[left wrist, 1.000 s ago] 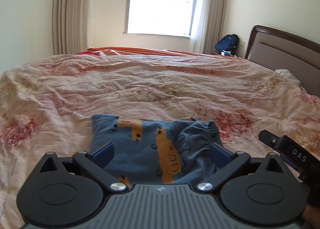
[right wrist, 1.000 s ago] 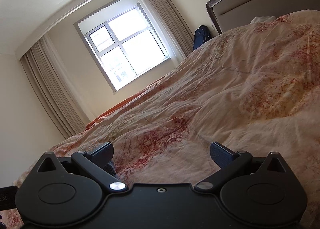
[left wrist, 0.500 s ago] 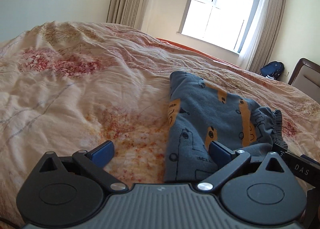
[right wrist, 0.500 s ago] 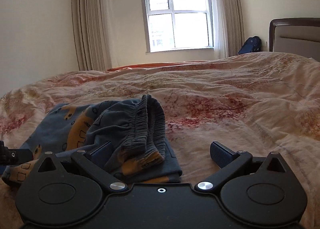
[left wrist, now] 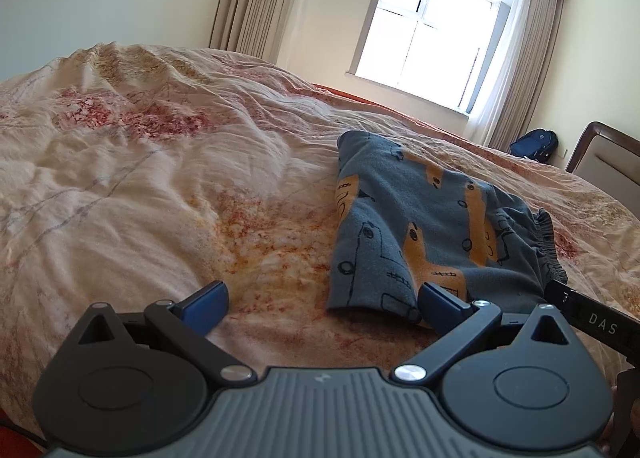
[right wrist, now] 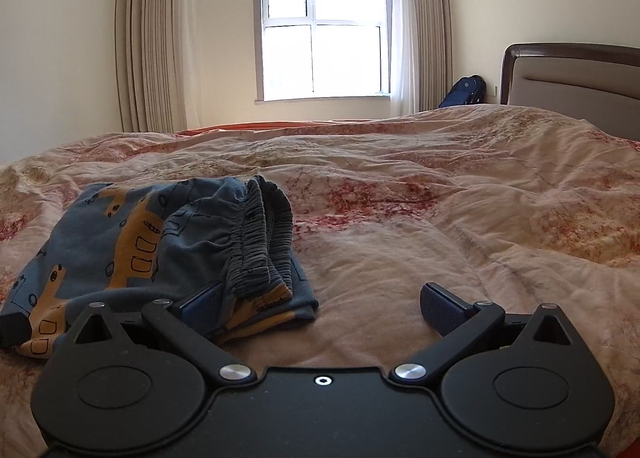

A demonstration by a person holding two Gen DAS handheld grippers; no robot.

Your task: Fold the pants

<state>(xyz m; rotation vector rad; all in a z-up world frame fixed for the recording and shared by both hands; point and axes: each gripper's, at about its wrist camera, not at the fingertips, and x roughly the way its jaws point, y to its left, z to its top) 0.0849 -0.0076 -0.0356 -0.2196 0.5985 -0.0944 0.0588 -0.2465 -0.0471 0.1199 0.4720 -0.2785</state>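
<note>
The pants (left wrist: 424, 230) are small, blue-grey with orange and black vehicle prints, folded into a compact bundle on the bed. Their gathered elastic waistband (right wrist: 260, 242) faces the right wrist camera. My left gripper (left wrist: 320, 304) is open, low over the quilt just left of the bundle, its right fingertip (left wrist: 440, 298) at the bundle's near edge. My right gripper (right wrist: 316, 304) is open too, at the bundle's right side; its left fingertip (right wrist: 200, 304) sits against the folded cloth beneath the waistband. Nothing is held by either gripper.
A wrinkled cream quilt with red floral patches (right wrist: 460, 226) covers the whole bed. A padded headboard (right wrist: 576, 78) stands at the right, a dark blue backpack (right wrist: 464, 92) by the wall, and a curtained window (right wrist: 324, 34) beyond the bed.
The left gripper has swung left off the bundle, which now lies at its right. The right gripper has turned from bare quilt toward the pants and settled level at the waistband side.
</note>
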